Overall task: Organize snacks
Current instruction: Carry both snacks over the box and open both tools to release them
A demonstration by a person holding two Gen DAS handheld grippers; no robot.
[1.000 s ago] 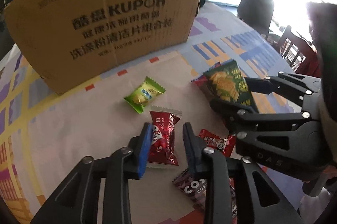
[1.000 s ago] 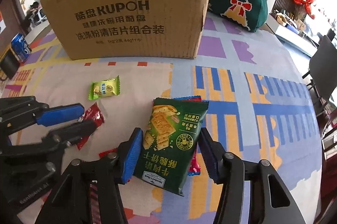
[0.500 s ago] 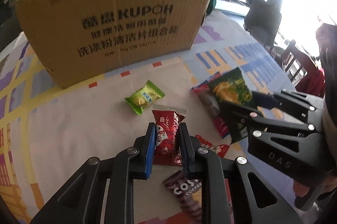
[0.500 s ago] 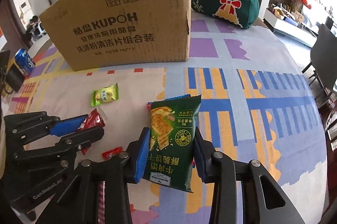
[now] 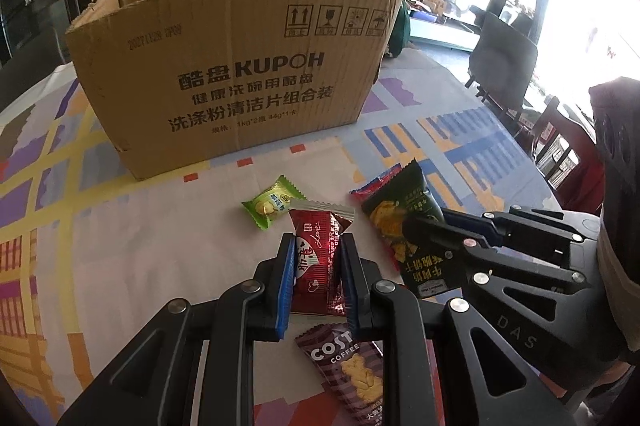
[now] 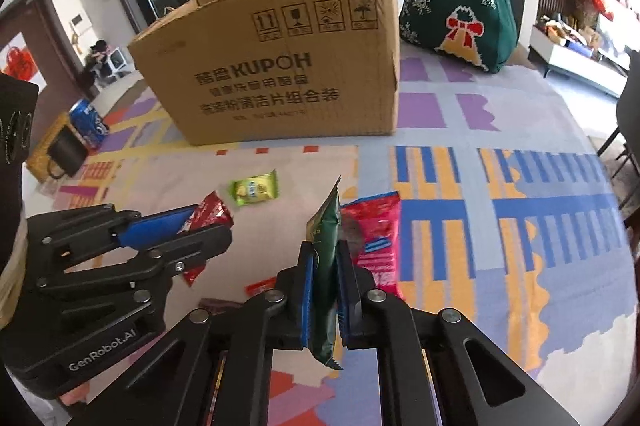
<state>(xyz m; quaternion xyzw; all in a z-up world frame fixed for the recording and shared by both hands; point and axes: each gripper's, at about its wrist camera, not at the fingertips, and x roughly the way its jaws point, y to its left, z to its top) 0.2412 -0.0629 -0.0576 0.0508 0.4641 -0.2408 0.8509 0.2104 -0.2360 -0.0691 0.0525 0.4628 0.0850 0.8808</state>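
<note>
With left gripper (image 5: 318,266) clamped on red packet (image 5: 319,258) and right gripper (image 6: 323,290) on green packet (image 6: 325,266), lift both clear above box (image 5: 240,82) rim, then release inside.

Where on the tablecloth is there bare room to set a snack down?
Bare cloth lies left of the green candy, in front of the cardboard box, and on the striped cloth right of the pink packet. It's crowded around both tools.

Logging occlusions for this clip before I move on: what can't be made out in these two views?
- Cardboard box contents: both views, hidden by its front wall.
- Costa coffee packet: left wrist view, top hidden behind the left gripper, bottom cut by the frame edge.
- Green cracker bag print: right wrist view, seen edge-on in the right gripper.
- Pink packet: blurred, label unreadable.
</note>
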